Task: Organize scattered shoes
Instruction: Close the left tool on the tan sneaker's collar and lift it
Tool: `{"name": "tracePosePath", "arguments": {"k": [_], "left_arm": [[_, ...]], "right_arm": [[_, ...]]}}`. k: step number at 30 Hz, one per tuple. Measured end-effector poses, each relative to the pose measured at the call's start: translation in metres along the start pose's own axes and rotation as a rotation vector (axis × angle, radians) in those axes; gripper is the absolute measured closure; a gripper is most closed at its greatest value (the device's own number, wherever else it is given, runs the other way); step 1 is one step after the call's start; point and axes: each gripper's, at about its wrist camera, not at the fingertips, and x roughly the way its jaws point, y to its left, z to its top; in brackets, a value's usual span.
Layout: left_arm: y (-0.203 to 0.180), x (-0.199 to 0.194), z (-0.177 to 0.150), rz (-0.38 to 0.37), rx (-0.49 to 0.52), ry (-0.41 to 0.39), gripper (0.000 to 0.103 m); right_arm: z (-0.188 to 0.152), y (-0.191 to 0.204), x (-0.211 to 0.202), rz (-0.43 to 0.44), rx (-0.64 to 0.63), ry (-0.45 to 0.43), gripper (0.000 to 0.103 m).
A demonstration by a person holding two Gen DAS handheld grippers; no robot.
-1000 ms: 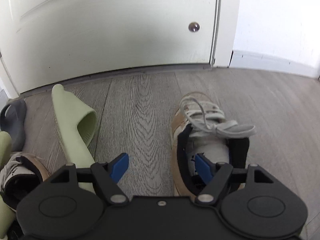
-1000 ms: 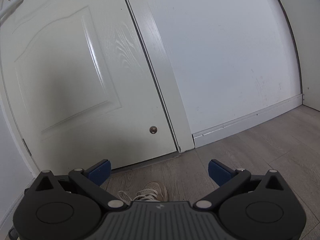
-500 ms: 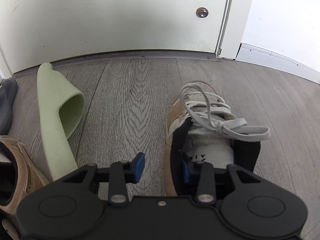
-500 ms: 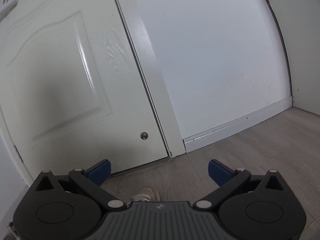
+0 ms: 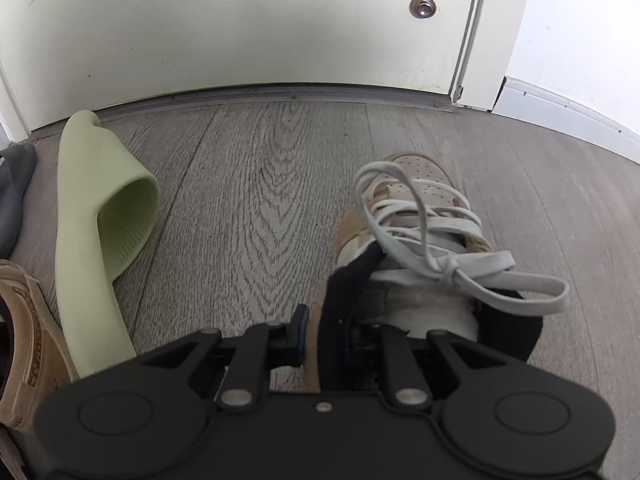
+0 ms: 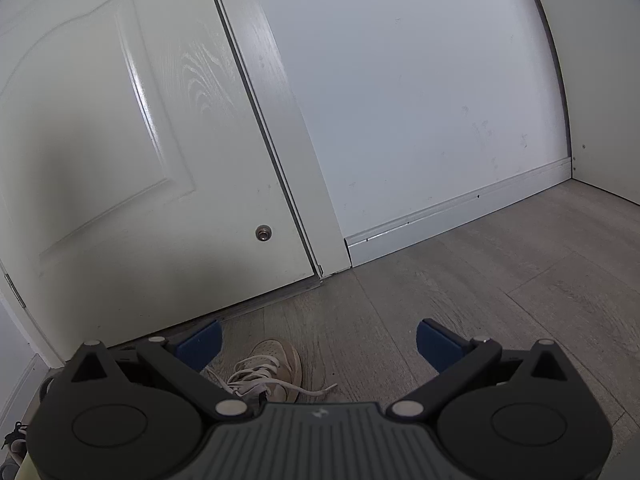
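Left gripper [image 5: 324, 330]: jaws have just been closing and now pinch the dark collar of the tan sneaker [image 5: 404, 216], one blue pad outside the collar, the other apparently inside the shoe, mostly hidden. Sneaker sits on the grey wood floor [image 5: 256, 208], toe toward the white door [image 5: 240, 20], laces loose. Left of it, well apart: a green slide [image 5: 92, 220] on its edge, a brown shoe [image 5: 28, 336] touching it, a grey shoe [image 5: 14, 184] at the frame edge. Right gripper [image 6: 318, 340]: jaws wide apart, holding nothing, above the floor just right of the sneaker.
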Motion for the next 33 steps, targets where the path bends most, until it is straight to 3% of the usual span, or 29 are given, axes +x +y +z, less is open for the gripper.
{"name": "tracePosePath", "arguments": {"k": [16,22,28,33], "left_arm": [[0.039,-0.024,-0.025,-0.026,0.041,0.024,0.088],[0.046,-0.030,-0.031,-0.009,0.021,0.028,0.088],[0.048,-0.031,-0.031,-0.011,0.030,0.037,0.088],[0.052,-0.032,-0.031,-0.021,0.040,0.042,0.087]], "right_arm": [[0.000,0.000,0.003,0.019,-0.006,0.012,0.001],[-0.005,0.002,0.010,0.073,0.000,0.097,0.001],[-0.010,0.011,0.011,0.083,-0.065,0.155,0.001],[-0.011,0.034,0.007,0.136,-0.214,0.183,0.001]]}}
